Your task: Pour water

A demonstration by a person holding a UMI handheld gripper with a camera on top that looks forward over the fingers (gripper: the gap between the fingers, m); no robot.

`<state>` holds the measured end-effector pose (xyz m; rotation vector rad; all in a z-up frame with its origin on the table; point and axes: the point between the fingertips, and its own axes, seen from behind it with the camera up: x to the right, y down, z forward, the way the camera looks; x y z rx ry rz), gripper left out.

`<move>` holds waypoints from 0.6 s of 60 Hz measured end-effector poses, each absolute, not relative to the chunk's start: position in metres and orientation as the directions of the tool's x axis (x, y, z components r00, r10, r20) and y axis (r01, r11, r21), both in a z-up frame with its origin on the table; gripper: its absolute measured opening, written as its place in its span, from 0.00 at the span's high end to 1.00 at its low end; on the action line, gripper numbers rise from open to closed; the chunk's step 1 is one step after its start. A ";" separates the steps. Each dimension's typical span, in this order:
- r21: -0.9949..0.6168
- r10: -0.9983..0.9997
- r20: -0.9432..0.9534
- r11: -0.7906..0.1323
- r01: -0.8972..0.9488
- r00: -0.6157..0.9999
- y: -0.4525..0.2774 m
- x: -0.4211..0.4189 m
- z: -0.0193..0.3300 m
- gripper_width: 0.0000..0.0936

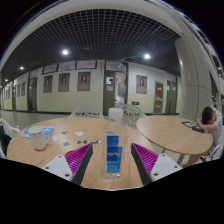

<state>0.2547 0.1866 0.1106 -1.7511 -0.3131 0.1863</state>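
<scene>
Room: big hall, grid ceiling (105, 28) with spot lights, framed pictures (85, 80) along the far wall.

Table (95, 132): round, wooden, takes up the near ground. Second round table (170, 133) just beside it on the right, with a person (210, 122) seated at its far side. White chairs (115, 114) beyond the tables.

Gripper (112, 160): fingers spread wide, magenta pads (78, 157) facing inward. Not gripping anything.

Bottle (113, 150): clear plastic, blue label, stands upright on the table between the fingers. Long axis vertical, cap up. Visible gap to the pad on either side, so neither finger touches it; it rests on its own base. Water level inside: cannot tell.

Left side of table, well apart from the bottle: a pale cup (39, 139) with some small blue-white items (47, 131) clustered near it, too small to identify.
</scene>
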 end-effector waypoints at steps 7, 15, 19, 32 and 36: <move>-0.979 0.315 0.046 -0.176 0.106 0.948 0.226 0.235 0.100 0.11; -0.984 0.324 0.016 -0.165 0.073 0.946 0.251 0.218 0.092 0.12; -0.987 0.323 -0.004 -0.153 0.048 0.946 0.261 0.212 0.089 0.25; -0.991 0.251 -0.012 -0.130 0.021 0.968 0.263 0.226 0.088 0.52; -0.992 0.264 0.013 -0.116 0.044 0.964 0.261 0.222 0.090 0.58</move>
